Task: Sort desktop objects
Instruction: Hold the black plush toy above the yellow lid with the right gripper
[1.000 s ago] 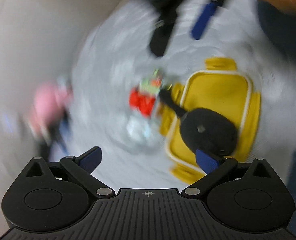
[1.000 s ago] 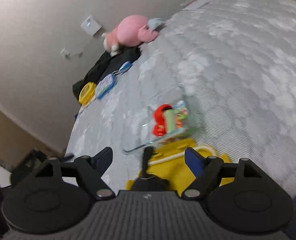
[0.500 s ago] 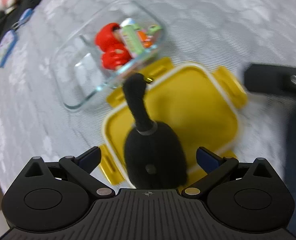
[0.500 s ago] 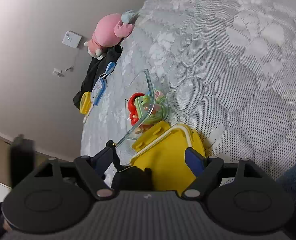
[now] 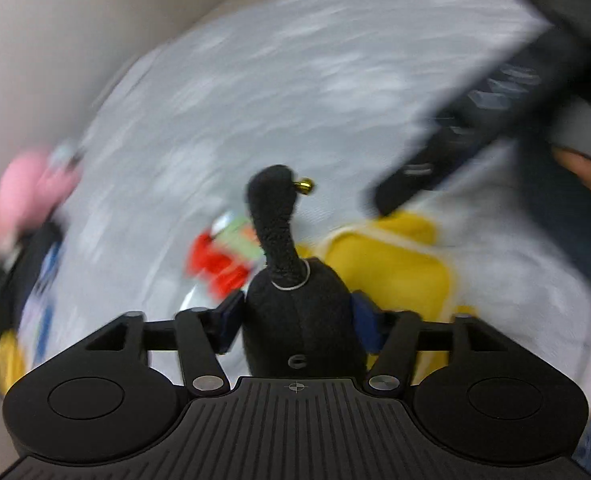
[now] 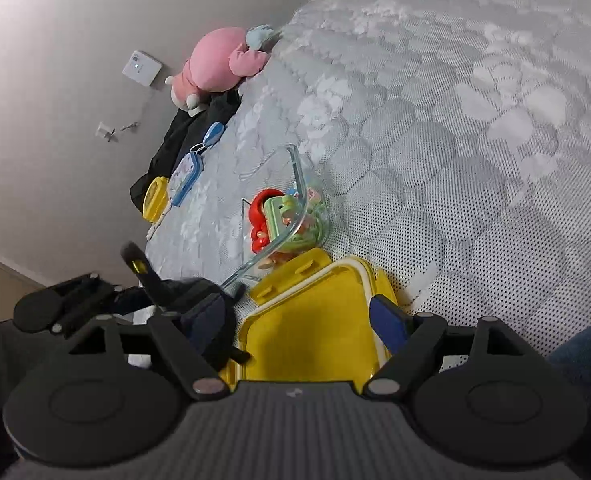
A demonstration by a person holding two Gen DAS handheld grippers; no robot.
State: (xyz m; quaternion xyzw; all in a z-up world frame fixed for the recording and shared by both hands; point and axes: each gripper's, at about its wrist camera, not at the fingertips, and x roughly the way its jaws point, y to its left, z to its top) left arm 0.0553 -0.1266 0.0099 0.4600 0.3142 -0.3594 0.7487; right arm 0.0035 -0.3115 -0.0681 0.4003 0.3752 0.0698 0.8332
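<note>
Grey quilted mattress point(image 6: 435, 152) against a beige wall, everything lies on it. The black plush toy point(image 5: 299, 312), long neck w/ a small gold bell, sits between your left gripper point(image 5: 295, 320) fingers; jaws have just been closing and the blue pads press its body on both sides, so you're gripping it. It's held up off the yellow lid point(image 6: 315, 328), neck pointing away from the camera. Beside the lid, touching its far edge, the clear glass container point(image 6: 291, 204) holds a red toy, a green one & some small pastel bits; left view too blurred to tell more. Your right gripper point(image 6: 307, 324) is spread wide over the lid, pointing down at a slant, one blue pad at the lid's right rim, nothing clamped. Along the wall edge, well apart: pink plush point(image 6: 219, 64), black cloth point(image 6: 183, 136), blue-white tags point(image 6: 187, 172), small yellow item point(image 6: 155, 198). Left view is smeared, right one sharp.
</note>
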